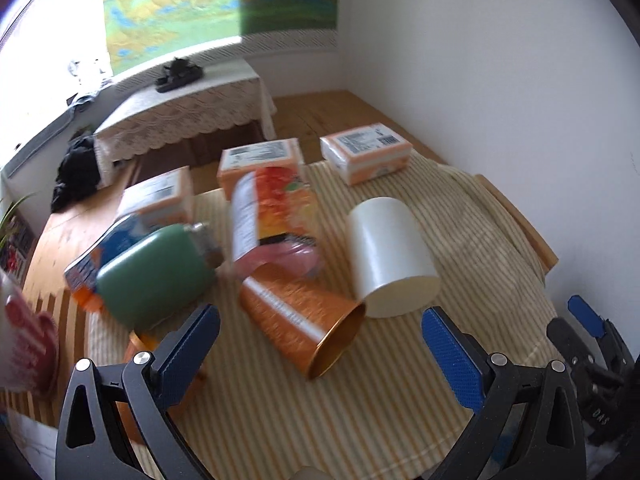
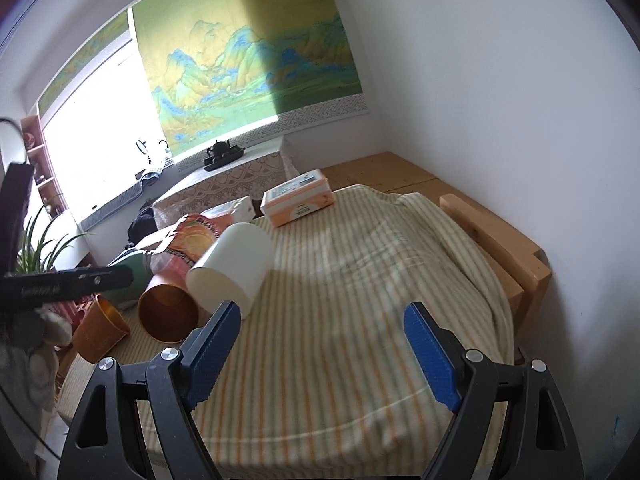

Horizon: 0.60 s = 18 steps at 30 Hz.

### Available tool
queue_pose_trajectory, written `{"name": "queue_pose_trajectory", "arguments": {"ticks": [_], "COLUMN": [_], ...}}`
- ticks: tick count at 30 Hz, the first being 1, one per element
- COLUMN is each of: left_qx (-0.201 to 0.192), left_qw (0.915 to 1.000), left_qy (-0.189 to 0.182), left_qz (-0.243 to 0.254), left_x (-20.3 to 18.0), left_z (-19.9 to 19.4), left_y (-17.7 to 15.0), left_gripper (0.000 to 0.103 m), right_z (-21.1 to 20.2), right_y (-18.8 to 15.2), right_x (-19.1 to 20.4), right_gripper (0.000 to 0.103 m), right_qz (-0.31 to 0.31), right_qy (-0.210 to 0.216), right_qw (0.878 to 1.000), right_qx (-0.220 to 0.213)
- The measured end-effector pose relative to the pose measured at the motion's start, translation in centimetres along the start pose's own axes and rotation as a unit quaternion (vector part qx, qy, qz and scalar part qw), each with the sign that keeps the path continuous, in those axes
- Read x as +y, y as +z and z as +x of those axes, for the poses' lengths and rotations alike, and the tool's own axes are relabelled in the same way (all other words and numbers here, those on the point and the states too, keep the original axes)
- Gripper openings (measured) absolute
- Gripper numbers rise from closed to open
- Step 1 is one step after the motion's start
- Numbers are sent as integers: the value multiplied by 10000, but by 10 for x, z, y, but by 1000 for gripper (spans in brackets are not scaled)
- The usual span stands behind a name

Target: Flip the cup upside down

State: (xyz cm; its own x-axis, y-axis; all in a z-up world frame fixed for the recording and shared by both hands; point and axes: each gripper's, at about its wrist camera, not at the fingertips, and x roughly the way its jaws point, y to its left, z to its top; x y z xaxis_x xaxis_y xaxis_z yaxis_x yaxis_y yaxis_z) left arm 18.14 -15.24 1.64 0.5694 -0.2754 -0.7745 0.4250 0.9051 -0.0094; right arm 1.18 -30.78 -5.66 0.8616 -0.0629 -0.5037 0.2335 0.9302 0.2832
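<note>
A white cup (image 1: 390, 254) lies tilted on the striped cloth (image 1: 460, 216), its flat end toward me; it also shows in the right wrist view (image 2: 232, 266). An orange cup (image 1: 308, 326) lies on its side beside it, open mouth toward me, and shows in the right wrist view (image 2: 168, 310). My left gripper (image 1: 320, 336) is open and empty, just short of the orange cup. My right gripper (image 2: 322, 334) is open and empty, its left finger near the white cup; it also shows at the right edge of the left wrist view (image 1: 584, 320).
A green flask (image 1: 156, 272), snack packets (image 1: 276, 208) and a pink item (image 1: 288, 258) lie behind the cups. Three tissue packs (image 1: 366, 152) sit farther back. Another orange cup (image 2: 100, 328) stands at the left. The wooden table edge (image 2: 500, 240) and a white wall are at right.
</note>
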Motion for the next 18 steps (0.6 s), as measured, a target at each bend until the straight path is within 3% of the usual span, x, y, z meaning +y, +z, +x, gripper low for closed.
{"name": "queue_pose_trajectory", "arguments": {"ticks": [5, 9, 13, 18], "left_qx": [731, 1324, 1842, 2233], "left_qw": [9961, 9891, 9803, 9711], "left_qy": [-500, -579, -580, -611], "left_qz": [-55, -287, -404, -572], "left_x": [-20, -28, -33, -37], "left_z": [39, 84, 117, 147], "left_y": [46, 75, 85, 83], "left_gripper": [102, 102, 100, 91], "right_z": [-3, -10, -15, -17], "right_y": [-2, -3, -3, -4], "right_x": [-17, -25, -33, -44], "right_gripper": [81, 81, 81, 81], "right_qz": [160, 190, 217, 308], "right_qy": [-64, -125, -202, -266], "right_qw": [9999, 9997, 9995, 9991], "right_qx": [-3, -58, -136, -153]}}
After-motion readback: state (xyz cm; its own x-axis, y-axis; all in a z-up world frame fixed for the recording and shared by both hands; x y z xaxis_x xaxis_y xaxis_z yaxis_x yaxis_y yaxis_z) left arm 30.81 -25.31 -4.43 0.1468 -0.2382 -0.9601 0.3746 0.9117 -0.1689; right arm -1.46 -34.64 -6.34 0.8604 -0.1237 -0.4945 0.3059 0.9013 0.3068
